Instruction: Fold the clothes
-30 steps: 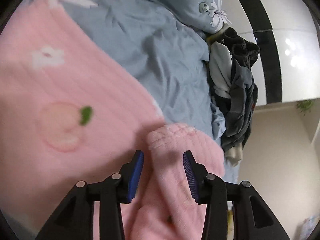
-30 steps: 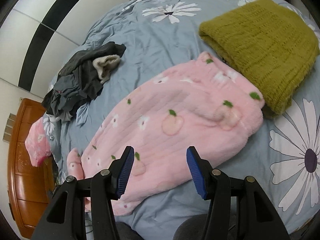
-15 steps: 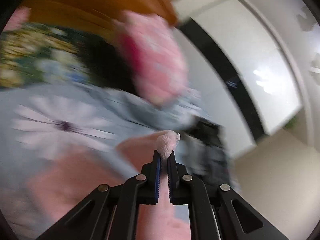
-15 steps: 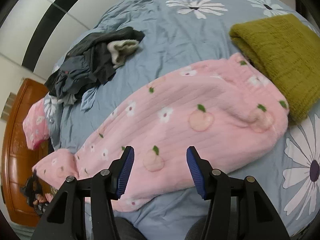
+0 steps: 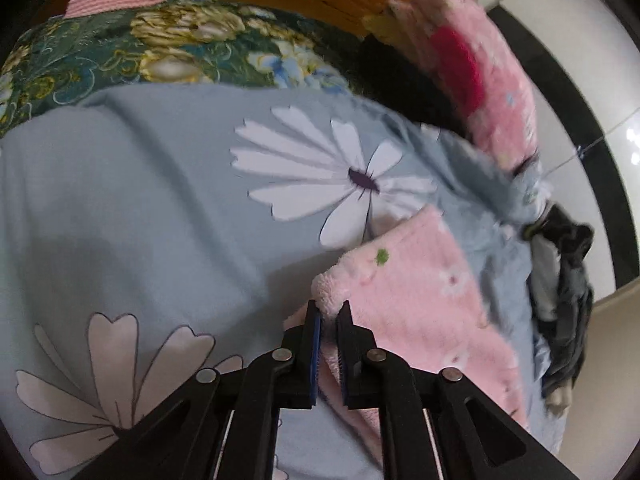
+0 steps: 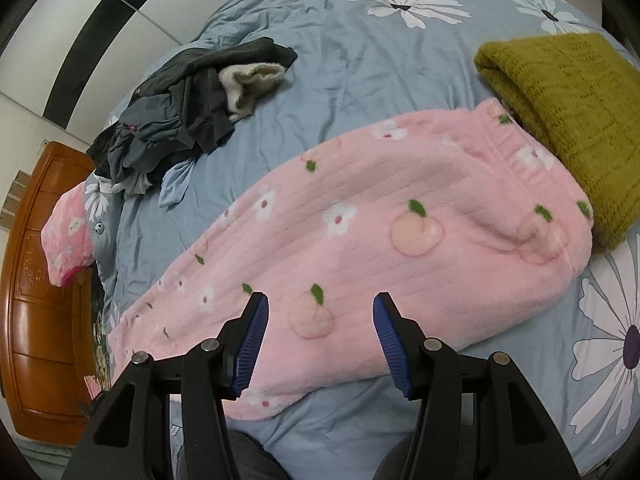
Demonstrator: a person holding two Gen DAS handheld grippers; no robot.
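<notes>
Pink fleece trousers [image 6: 360, 240] with peach and flower prints lie stretched across the blue daisy bedspread [image 6: 360, 64]. Their waistband end touches a folded olive knit sweater [image 6: 568, 112] at the right. My left gripper [image 5: 328, 312] is shut on the leg-end hem of the pink trousers [image 5: 420, 292], held just above the bed. My right gripper [image 6: 320, 320] is open and empty, hovering over the middle of the trouser leg near the bed's front edge.
A heap of dark grey clothes [image 6: 192, 112] lies at the back left of the bed and shows at the right in the left wrist view [image 5: 564, 288]. A pink pillow [image 5: 480, 72], a green floral cloth [image 5: 140, 48] and a wooden headboard [image 6: 36, 280] lie beyond.
My left gripper closed on the trouser leg hem and swung it out toward the headboard, so the leg now lies straight. My right gripper stayed open and drifted slightly.
</notes>
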